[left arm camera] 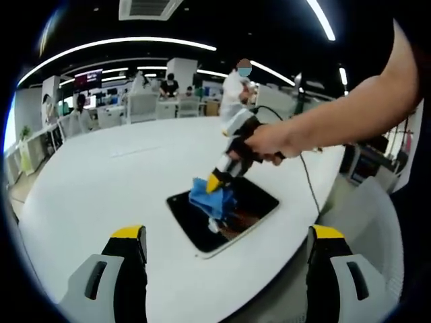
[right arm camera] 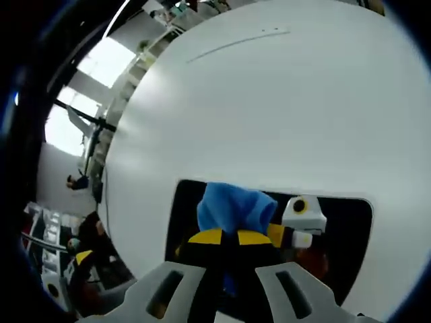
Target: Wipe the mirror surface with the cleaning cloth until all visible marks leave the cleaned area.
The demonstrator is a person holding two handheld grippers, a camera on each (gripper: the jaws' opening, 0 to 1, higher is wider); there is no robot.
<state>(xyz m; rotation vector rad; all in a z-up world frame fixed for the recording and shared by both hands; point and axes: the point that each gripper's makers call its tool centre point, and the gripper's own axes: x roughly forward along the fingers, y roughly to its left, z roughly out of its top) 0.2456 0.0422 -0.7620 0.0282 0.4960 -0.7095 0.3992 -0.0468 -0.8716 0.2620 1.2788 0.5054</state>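
Right gripper (right arm camera: 229,237) clamps the blue cloth (right arm camera: 232,207) down on the mirror (right arm camera: 347,229); left gripper (left arm camera: 225,235) gapes wide.

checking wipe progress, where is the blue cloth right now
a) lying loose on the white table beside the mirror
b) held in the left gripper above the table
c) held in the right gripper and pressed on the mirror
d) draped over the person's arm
c: in the left gripper view the right gripper is shut on the blue cloth and presses it onto the dark mirror, while the left gripper is open and holds nothing.
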